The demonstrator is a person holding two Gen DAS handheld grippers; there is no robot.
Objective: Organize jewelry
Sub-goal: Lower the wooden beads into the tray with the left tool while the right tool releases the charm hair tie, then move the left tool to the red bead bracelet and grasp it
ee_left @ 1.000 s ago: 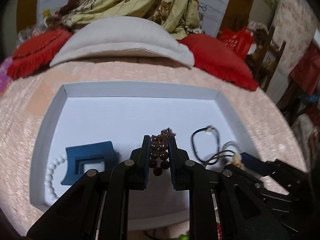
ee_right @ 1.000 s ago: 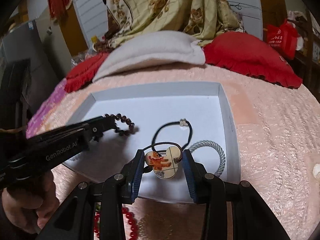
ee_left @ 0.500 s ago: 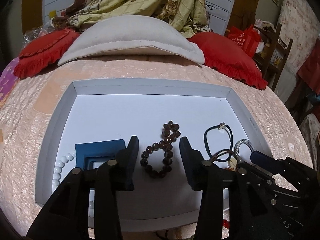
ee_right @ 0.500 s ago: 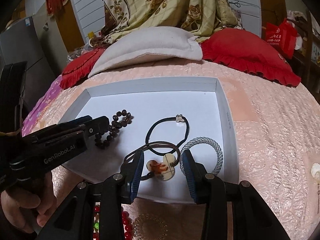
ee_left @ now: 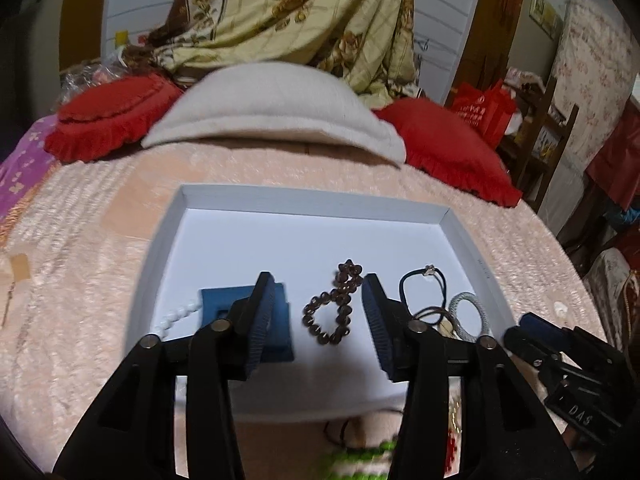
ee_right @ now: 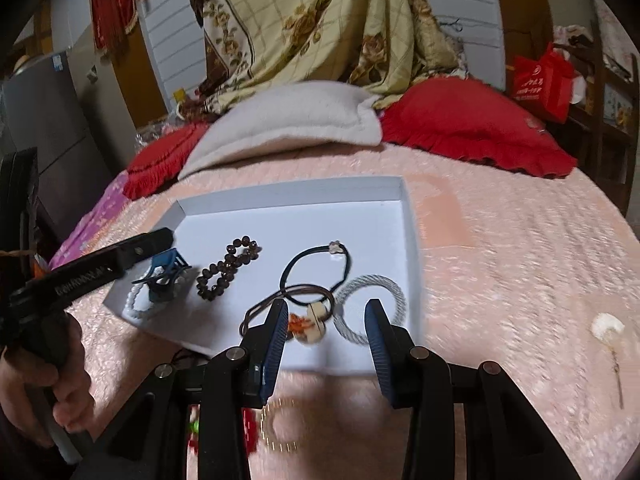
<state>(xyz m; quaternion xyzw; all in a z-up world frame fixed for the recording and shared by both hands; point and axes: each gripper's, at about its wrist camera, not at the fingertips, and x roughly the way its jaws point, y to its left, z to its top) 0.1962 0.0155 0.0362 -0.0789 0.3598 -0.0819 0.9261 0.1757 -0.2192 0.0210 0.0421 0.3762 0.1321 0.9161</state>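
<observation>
both grippers spread wide, holding nothing. left gripper (ee_left: 318,310) frames brown bead bracelet (ee_left: 332,308) in white tray (ee_left: 312,194); right gripper (ee_right: 326,332) over cartoon hair tie (ee_right: 308,322).

Pink textured bedspread (ee_right: 500,248) over the bed, grey-white pillow (ee_left: 272,108) between two red fringed cushions (ee_left: 448,148), floral yellow blanket (ee_right: 320,20) heaped against white panelled wall (ee_left: 132,0), wooden chair (ee_left: 536,136) at right, red bag (ee_right: 540,80), dim indoor light

both cameras look forward and down along their own fingers from the near edge of the white tray (ee_left: 460,224) (ee_right: 408,216), close above it. both views share the tray mid-frame, the bed (ee_left: 100,240) (ee_right: 520,240) and the pillows along the upper part.
</observation>
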